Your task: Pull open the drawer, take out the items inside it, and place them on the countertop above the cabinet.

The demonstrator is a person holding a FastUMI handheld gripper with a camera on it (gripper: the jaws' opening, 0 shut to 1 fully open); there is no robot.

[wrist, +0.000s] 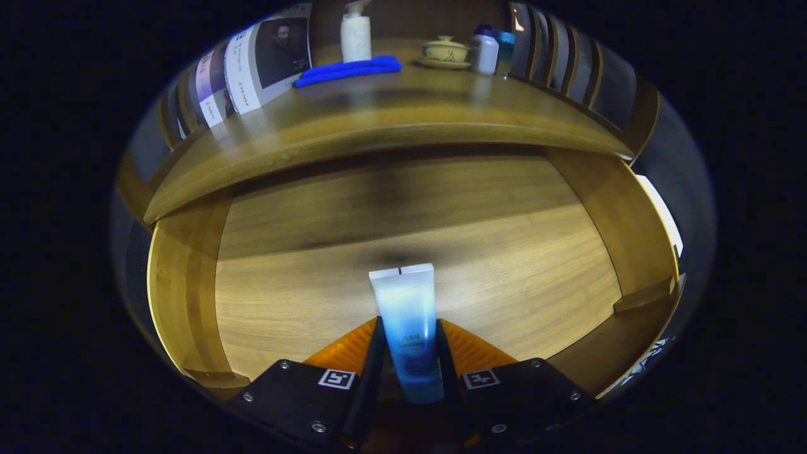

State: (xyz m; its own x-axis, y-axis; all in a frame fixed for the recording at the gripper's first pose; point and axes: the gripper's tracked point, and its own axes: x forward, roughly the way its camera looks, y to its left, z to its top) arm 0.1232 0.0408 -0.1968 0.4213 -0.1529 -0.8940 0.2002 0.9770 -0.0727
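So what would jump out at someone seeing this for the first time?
First, the blue-and-white squeeze tube, clamped between the gripper fingers over the open wooden drawer. Beyond it, on the wooden countertop, lie a bright blue folded cloth, a white pump bottle and a lidded ceramic cup on a saucer.

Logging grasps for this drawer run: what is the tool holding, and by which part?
The tool is shut on the blue tube, gripping its lower half near the cap end, above the open drawer.
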